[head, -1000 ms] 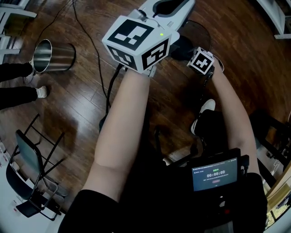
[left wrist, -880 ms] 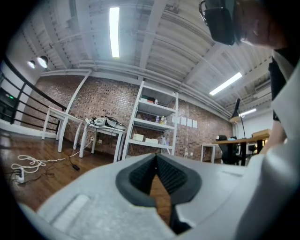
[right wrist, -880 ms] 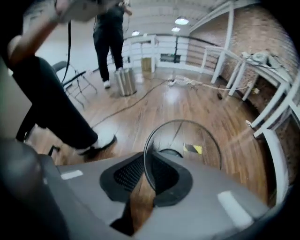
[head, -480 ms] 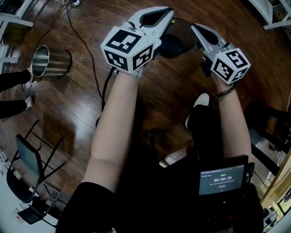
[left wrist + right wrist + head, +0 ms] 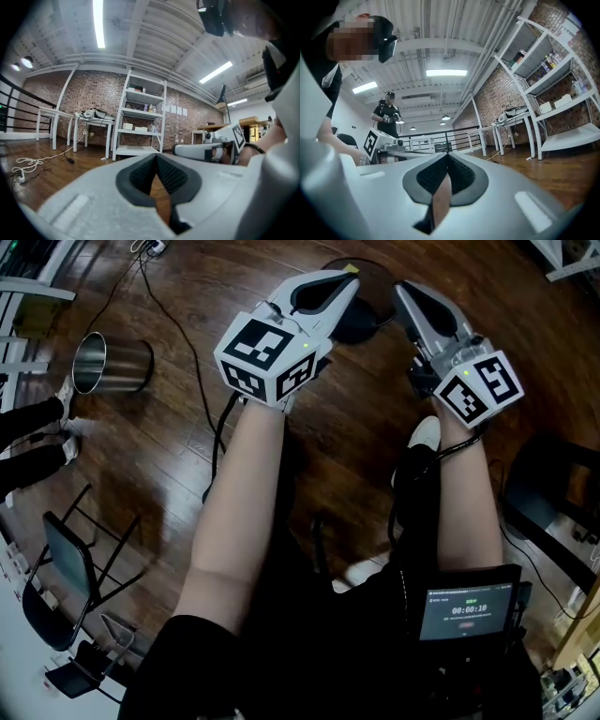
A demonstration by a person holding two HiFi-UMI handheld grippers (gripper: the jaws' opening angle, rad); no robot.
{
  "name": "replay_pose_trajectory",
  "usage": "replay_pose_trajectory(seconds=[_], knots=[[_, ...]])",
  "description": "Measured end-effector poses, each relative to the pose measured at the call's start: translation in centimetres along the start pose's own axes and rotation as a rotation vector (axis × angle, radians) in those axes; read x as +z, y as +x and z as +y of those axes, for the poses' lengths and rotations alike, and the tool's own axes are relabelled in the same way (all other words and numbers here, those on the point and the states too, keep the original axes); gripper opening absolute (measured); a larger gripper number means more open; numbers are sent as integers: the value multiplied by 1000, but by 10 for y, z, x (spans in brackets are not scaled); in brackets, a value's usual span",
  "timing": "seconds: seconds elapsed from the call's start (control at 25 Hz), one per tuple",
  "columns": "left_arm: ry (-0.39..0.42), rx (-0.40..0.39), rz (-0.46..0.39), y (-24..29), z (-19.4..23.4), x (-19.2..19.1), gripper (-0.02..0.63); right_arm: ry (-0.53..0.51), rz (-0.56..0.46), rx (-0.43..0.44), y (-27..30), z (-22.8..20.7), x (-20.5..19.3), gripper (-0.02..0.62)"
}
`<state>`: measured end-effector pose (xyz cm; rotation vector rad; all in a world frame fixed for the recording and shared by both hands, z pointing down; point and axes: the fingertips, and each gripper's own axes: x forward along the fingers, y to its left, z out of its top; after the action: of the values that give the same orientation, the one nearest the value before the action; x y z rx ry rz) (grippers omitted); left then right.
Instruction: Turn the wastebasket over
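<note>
- Two claws are up and pointing level over the wooden floor, and neither one carries anything
- On the left gripper the jaw tips are pressed together with nothing between them
- It's the same story on the right gripper, clamped shut and empty
- The wastebasket sits on the floor right beneath them, dark and round, peeking out in the gap between the two grippers and partly covered by the left one
- I see a thin ring with a smaller dark disc inside it and floor showing through between, which I read as open mesh sides
- Mouth up or mouth down? From straight above I cannot tell
- By the look of it, it should be light and a bit springy, and likely to skid on that polished wood
- The best hold is probably a pinch on the rim wire, since a mesh wall could dent
- Well off to the left, a shiny steel bin lies on its side near another person's shoes
</note>
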<state>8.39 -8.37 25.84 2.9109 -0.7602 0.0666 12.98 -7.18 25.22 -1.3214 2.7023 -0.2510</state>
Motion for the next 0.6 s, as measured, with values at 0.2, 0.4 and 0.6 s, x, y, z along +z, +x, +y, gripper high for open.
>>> replay_pose_trajectory(seconds=[0.2, 0.4, 0.6], knots=[[-5, -3, 0, -3, -12, -11, 0, -77, 43, 28, -1, 13, -15, 9], [-2, -15, 16, -2, -19, -20, 0, -104, 57, 51, -2, 26, -21, 9], [-2, -20, 21, -3, -20, -23, 0, -96, 57, 68, -2, 27, -19, 9]])
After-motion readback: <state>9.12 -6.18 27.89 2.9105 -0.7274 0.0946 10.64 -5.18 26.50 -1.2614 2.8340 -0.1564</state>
